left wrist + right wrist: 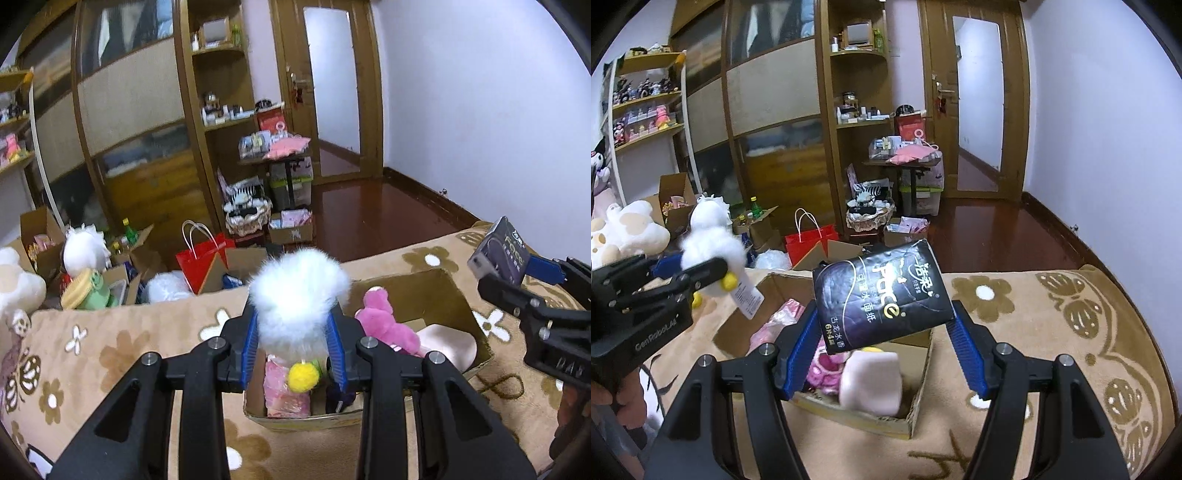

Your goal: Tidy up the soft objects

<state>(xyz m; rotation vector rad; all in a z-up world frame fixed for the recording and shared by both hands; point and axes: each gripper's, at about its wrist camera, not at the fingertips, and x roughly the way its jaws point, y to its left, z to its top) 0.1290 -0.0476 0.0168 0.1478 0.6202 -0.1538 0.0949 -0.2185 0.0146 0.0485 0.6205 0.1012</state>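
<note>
My left gripper (295, 325) is shut on a fluffy white plush toy (299, 288) with yellow feet and holds it above the near-left part of an open cardboard box (454, 295). The box sits on a flowered blanket. It holds a pink plush (388, 325), a pale pink cushion (450, 343) and pink packets. My right gripper (886, 321) grips a black tissue pack (882, 295) over the same box (923, 387). In the right wrist view the left gripper (701, 269) and white plush (713, 254) are at the left. The right gripper (517, 269) shows at the right edge of the left wrist view.
The beige flowered blanket (1034, 332) spreads around the box. Beyond its far edge lie a red paper bag (201, 258), open cartons and more plush toys (85, 251). A wardrobe, shelves and a door stand at the back, with bare wooden floor (369, 214) to the right.
</note>
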